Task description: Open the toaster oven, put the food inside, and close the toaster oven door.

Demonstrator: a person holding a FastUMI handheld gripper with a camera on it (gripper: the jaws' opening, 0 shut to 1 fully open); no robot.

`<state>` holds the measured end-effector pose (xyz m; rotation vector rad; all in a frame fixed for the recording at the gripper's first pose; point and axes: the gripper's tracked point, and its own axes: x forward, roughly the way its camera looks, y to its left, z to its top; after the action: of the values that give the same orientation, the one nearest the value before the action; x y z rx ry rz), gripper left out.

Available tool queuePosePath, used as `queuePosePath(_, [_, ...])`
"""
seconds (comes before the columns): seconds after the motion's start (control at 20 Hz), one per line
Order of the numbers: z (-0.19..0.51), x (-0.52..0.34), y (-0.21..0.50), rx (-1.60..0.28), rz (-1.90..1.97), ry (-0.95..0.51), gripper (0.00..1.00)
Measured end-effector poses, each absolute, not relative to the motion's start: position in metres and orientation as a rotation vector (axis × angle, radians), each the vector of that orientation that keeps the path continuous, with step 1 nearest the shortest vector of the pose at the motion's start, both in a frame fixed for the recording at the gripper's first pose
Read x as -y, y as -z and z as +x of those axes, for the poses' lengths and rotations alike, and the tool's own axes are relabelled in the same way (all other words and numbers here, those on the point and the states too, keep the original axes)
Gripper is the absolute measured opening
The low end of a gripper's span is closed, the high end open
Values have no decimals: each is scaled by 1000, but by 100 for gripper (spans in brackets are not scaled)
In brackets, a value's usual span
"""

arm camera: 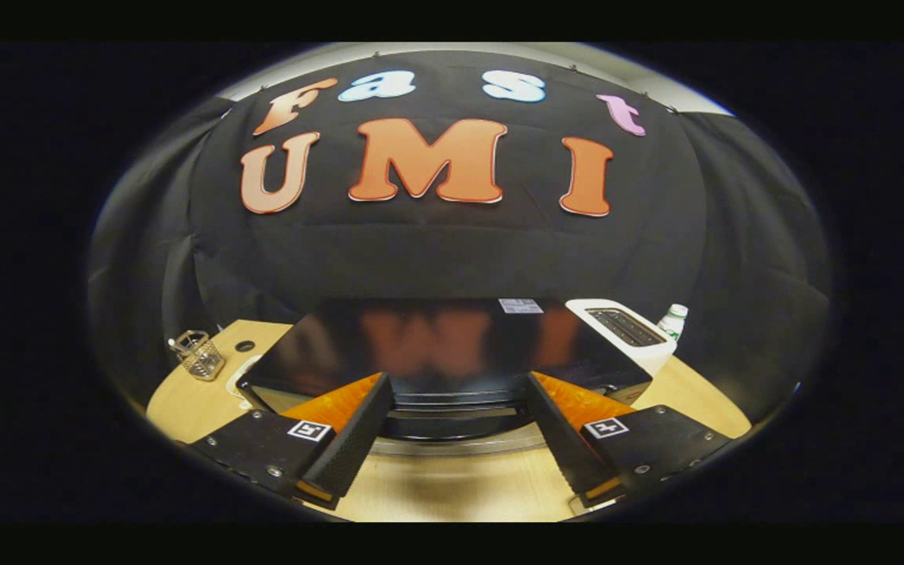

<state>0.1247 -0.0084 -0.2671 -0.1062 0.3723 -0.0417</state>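
One wire basket (199, 355) sits far left of the oven (436, 345), on the wooden table (185, 400), well apart from it. Just right of the basket, one small dark hole (245, 345) in the tabletop. A pale patch lies on the table at the oven's left corner; cannot tell what it is.

The oven is the black glossy box in the middle, one only, seen from above and in front. Its top is shiny, with one small label (520, 305) near its back edge. The front with the door faces the gripper (456, 392); the door looks closed, a light bar running along its lower edge. No food can be made out.

Gripper fingers spread wide apart, nothing between them but air, tips just short of the oven's front and above it.

Right of the oven, touching or just beside it: one white toaster (626, 329) with two dark slots on top. Behind the toaster, one white bottle (673, 320) with a green label.

Nothing stands between the fingers and the oven door.
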Motion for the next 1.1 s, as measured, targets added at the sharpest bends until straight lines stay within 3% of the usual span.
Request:
queuePosePath(0.8, [57, 9, 284, -536, -35, 19, 99])
queuePosePath(1.1, [21, 14, 303, -593, -97, -5, 94])
